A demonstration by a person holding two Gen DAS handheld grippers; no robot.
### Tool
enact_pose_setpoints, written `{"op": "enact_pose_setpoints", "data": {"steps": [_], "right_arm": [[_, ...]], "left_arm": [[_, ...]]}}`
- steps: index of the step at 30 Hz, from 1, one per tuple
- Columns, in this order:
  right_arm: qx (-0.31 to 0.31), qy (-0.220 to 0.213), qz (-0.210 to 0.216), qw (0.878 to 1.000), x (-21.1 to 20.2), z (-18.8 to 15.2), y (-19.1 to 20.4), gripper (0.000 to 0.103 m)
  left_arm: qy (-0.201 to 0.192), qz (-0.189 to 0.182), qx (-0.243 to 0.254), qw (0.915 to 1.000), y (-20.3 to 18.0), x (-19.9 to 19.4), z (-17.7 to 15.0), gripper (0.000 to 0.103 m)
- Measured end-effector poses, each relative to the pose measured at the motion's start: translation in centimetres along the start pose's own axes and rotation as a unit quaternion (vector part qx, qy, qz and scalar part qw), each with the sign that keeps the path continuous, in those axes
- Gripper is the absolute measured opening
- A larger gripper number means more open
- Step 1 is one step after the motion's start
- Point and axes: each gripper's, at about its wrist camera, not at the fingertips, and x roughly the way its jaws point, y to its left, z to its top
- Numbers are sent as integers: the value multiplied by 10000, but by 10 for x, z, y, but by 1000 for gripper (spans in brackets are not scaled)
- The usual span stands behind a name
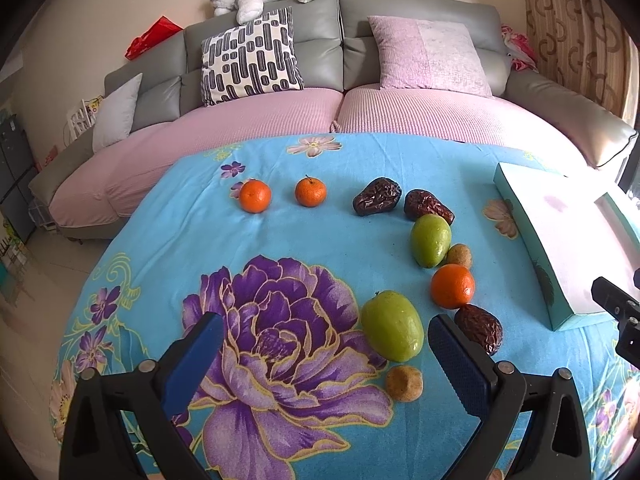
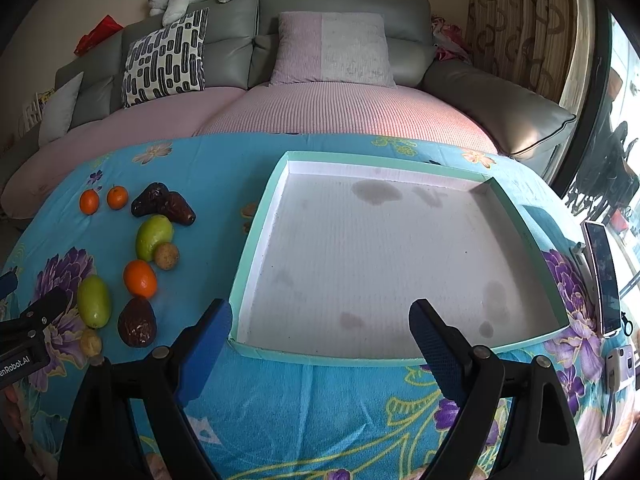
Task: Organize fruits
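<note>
Both grippers stood wide apart with nothing between their blue pads: our left gripper [image 1: 324,344] hovered low over the blue floral cloth on the counter [image 1: 280,232], its right pad just beside the nearer green oval fruit [image 1: 393,327], and our right gripper [image 2: 320,332] hung over the near rim of the shallow teal-edged white cardboard tray [image 2: 520,344], which held no fruit.

All the fruit lay on the cloth left of the tray. We judged the two green oval fruits (the farther one [image 1: 430,240]) firm, smooth and somewhat slippery, best taken across the narrow middle. The three small round orange tangerines [image 1: 453,286] looked light with yielding skin, so a gentle squeeze at the widest part would suit. The three dark wrinkled dried dates [image 1: 479,329] seemed light, soft and tacky, easiest held across the short axis. The two small tan rough-skinned round fruits [image 1: 405,383] looked lightest, likely brittle-shelled and prone to rolling. A third such shape was too hidden to count.
</note>
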Motion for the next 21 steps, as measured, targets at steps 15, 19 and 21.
{"op": "enact_pose_setpoints", "data": {"steps": [15, 19, 21], "right_arm": [[0, 57, -2, 10000, 2, -2, 0, 91], [7, 61, 7, 10000, 2, -1, -1, 91], [9, 60, 8, 10000, 2, -2, -1, 91]], "left_arm": [[-50, -7, 10, 10000, -1, -1, 2, 103], [-54, 21, 56, 10000, -3, -1, 2, 103], [-71, 26, 70, 9999, -4, -2, 2, 103]]}}
